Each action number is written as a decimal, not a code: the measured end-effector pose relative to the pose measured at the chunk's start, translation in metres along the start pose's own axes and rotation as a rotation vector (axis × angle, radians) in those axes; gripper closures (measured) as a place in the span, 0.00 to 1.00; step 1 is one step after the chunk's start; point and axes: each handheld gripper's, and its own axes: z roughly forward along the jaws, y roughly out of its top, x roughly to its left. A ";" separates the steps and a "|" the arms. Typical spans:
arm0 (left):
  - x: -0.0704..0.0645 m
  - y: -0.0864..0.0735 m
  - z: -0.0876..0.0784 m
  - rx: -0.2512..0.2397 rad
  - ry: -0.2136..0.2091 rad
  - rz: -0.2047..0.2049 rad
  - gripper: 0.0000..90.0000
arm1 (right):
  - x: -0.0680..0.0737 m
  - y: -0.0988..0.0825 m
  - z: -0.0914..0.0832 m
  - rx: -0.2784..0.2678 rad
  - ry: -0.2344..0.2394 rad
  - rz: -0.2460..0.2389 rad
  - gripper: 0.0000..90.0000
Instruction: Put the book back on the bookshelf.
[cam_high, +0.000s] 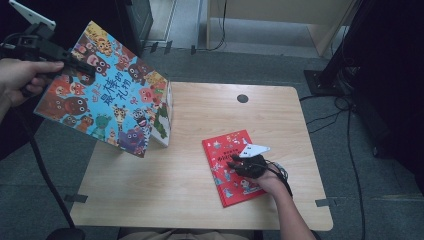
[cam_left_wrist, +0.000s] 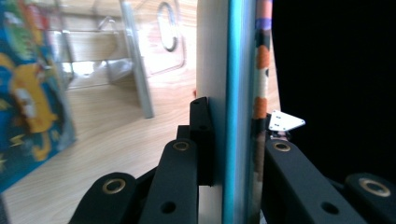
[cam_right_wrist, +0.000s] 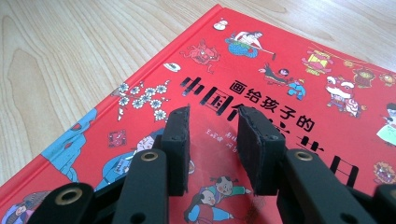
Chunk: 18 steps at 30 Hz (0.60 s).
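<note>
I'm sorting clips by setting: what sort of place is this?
Probably an office or lab recording corner: a light wooden table on grey carpet, black cables trailing across the floor, and a black equipment stand base beside it.

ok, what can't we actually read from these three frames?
- Right gripper, high view: the hand and grey plate cover its jaws; whether the tips touch the red book is unclear.
- Right gripper view: the red book's title is partly behind the jaws.
- Blue book, left gripper view: seen edge-on in the left gripper, cover unreadable.
- Clear stand, left gripper view: blurred, cut by the top edge.
</note>
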 end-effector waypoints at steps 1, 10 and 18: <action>0.004 0.000 -0.003 -0.016 0.006 -0.010 0.91 | 0.000 0.000 0.000 -0.002 0.000 0.001 0.72; 0.042 0.003 -0.033 -0.091 0.036 -0.077 0.91 | -0.001 0.000 0.000 -0.002 0.003 0.010 0.73; 0.065 0.013 -0.046 -0.122 0.086 -0.128 0.91 | -0.002 0.000 0.000 -0.003 0.004 0.019 0.74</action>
